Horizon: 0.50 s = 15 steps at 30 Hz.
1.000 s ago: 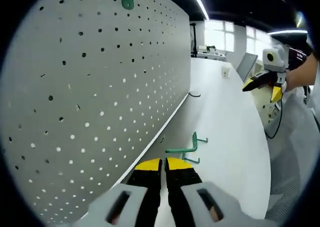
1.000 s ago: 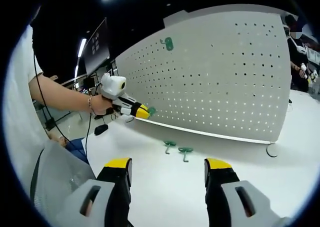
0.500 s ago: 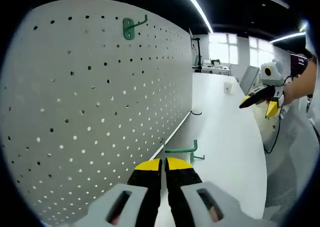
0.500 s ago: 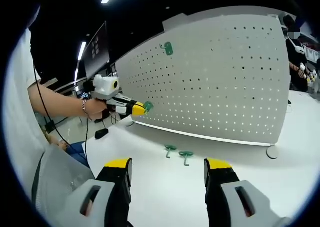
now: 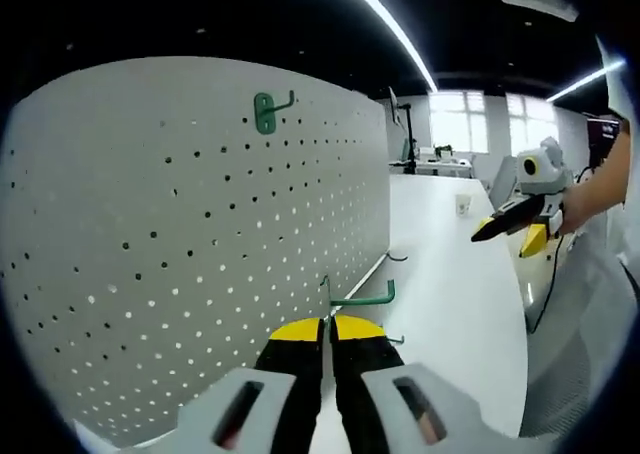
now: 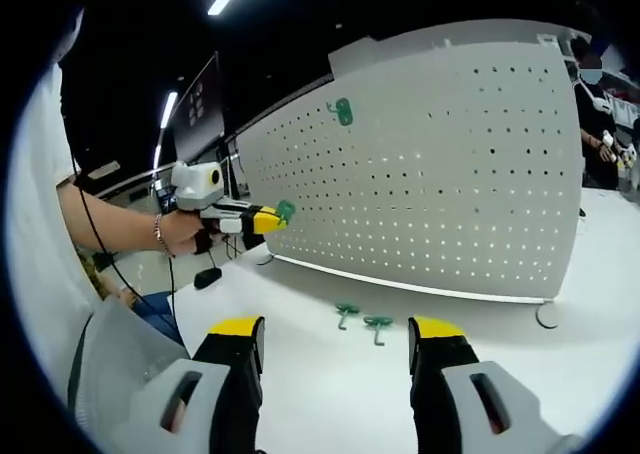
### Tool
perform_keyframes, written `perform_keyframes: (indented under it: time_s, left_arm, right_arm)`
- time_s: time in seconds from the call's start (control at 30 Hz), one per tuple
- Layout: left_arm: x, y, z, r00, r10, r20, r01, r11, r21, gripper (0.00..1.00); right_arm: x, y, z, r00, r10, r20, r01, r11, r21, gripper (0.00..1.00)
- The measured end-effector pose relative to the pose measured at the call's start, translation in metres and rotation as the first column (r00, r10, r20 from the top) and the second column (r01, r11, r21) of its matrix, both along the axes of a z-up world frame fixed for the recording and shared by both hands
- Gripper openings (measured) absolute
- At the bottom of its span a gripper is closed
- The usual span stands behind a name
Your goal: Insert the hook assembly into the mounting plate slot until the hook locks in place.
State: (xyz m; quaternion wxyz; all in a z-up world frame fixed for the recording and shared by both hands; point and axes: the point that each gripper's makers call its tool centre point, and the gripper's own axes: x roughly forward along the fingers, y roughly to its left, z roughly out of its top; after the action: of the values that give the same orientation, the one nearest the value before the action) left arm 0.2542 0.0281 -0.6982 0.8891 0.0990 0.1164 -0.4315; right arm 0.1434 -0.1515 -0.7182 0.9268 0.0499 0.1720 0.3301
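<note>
Green hook pinched in the left hand-held gripper, raised before the pegboard.

In the left gripper view: grey perforated pegboard (image 5: 180, 244) standing upright on the white bench (image 5: 470, 294), one green hook (image 5: 265, 112) already seated high in its holes; left hand-held gripper (image 5: 327, 326) with yellow-tipped jaws pressed together on a second green hook (image 5: 352, 298), a thin bent wire with an upturned end and a flat back piece, held off the bench just in front of the board's lower edge; right hand-held gripper (image 5: 515, 219) farther right, over the bench. In the right gripper view: right hand-held gripper (image 6: 337, 326) spread wide and empty; two more green hooks (image 6: 362, 321) lying side by side on the bench near the board's foot.
</note>
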Motion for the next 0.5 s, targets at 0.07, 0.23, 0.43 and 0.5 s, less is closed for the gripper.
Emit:
perform_keyframes:
  time_s: [0.07, 0.23, 0.43, 0.5]
  left_arm:
    - [-0.003, 0.002, 0.005, 1.000, 0.013, 0.014, -0.013, 1.000, -0.013, 0.02]
    - [-0.010, 0.006, 0.016, 0.999, 0.045, 0.026, -0.043, 0.996, -0.072, 0.02]
    - [-0.021, 0.010, 0.025, 0.996, 0.074, 0.053, -0.069, 0.992, -0.102, 0.02]
    - [-0.025, 0.012, 0.028, 0.995, 0.084, 0.055, -0.077, 0.989, -0.125, 0.02]
  right_arm:
    - [0.000, 0.001, 0.002, 1.000, 0.001, 0.008, -0.001, 1.000, 0.006, 0.56]
    - [0.001, 0.003, 0.006, 1.000, 0.003, 0.018, -0.003, 1.000, 0.026, 0.56]
    - [0.001, 0.004, 0.013, 0.999, 0.003, 0.037, -0.005, 0.999, 0.048, 0.56]
    - [0.001, 0.005, 0.015, 0.999, 0.004, 0.042, -0.007, 0.998, 0.069, 0.56]
